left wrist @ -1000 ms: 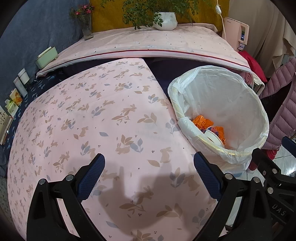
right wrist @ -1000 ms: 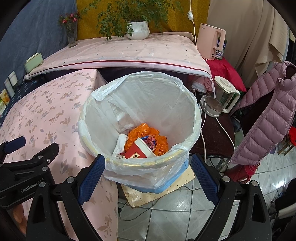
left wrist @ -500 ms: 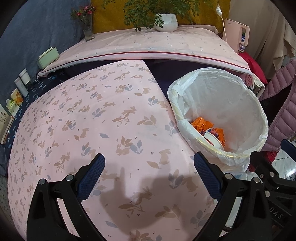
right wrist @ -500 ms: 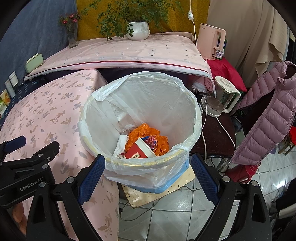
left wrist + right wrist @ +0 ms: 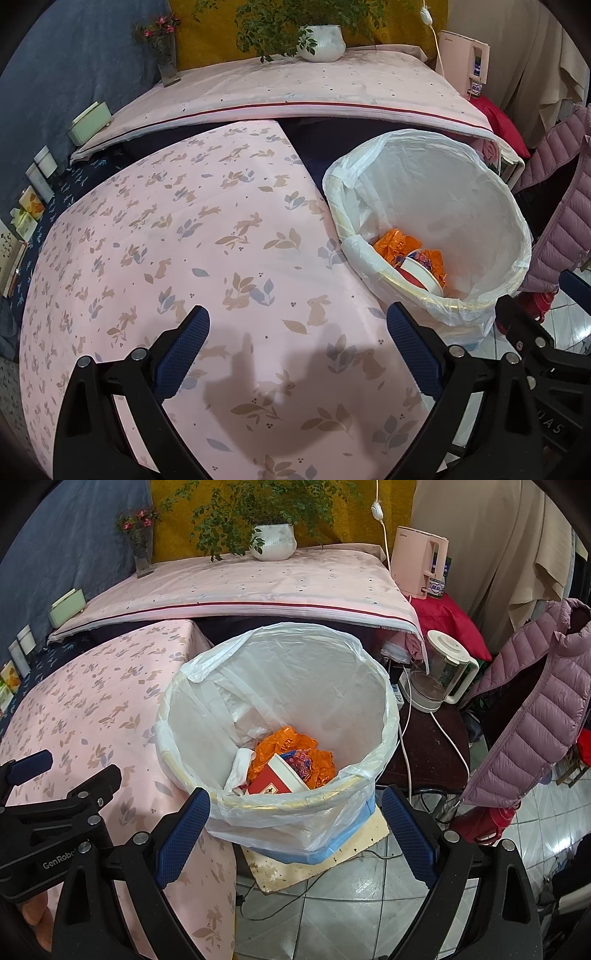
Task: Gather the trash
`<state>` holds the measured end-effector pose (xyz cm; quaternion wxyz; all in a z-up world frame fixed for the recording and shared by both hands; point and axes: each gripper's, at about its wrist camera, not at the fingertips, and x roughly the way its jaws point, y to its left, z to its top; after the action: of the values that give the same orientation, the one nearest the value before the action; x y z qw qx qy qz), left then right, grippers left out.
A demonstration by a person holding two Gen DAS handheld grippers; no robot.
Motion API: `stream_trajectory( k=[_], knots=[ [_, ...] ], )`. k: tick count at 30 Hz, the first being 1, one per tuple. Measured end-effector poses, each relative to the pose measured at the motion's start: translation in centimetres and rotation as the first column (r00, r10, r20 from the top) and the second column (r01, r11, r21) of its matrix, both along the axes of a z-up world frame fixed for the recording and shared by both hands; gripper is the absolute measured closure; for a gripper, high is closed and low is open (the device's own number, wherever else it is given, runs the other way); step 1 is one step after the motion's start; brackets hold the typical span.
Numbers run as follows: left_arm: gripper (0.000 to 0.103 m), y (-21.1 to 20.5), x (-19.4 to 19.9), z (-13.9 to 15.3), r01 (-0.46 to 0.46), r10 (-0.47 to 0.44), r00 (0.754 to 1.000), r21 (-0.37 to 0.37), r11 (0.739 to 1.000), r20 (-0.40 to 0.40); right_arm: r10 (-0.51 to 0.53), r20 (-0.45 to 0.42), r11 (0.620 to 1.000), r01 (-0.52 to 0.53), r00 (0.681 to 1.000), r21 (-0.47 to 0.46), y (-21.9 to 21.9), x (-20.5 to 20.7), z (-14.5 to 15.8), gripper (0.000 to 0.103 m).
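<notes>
Both grippers empty, jaws wide apart. Right gripper (image 5: 291, 834) sits nearer — directly before the lined bin (image 5: 369, 775), trash (image 5: 291, 755) inside, ahead and below. Left gripper (image 5: 297, 354) hovers over bare tablecloth (image 5: 184, 236); bin lies to its right.

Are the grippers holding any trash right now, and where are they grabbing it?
No. The left gripper and right gripper are both open and empty. The trash lies in the bin.
</notes>
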<state>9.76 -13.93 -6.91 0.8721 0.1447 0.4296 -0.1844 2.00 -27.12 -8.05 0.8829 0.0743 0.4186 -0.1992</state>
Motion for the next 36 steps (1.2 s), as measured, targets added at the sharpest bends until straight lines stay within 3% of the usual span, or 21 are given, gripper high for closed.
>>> stream_trajectory(
  k=[8, 36],
  knots=[
    [0.011, 0.16, 0.32, 0.02, -0.012, 0.011, 1.000, -0.040, 0.999, -0.025, -0.013, 0.001, 1.000, 0.013, 1.000, 0.007, -0.49, -0.30, 0.13, 0.013],
    [0.011, -0.05, 0.39, -0.22, -0.007, 0.007, 1.000, -0.018, 1.000, -0.007, -0.013, -0.001, 1.000, 0.013, 1.000, 0.011, -0.78, -0.23, 0.06, 0.013]
  ],
)
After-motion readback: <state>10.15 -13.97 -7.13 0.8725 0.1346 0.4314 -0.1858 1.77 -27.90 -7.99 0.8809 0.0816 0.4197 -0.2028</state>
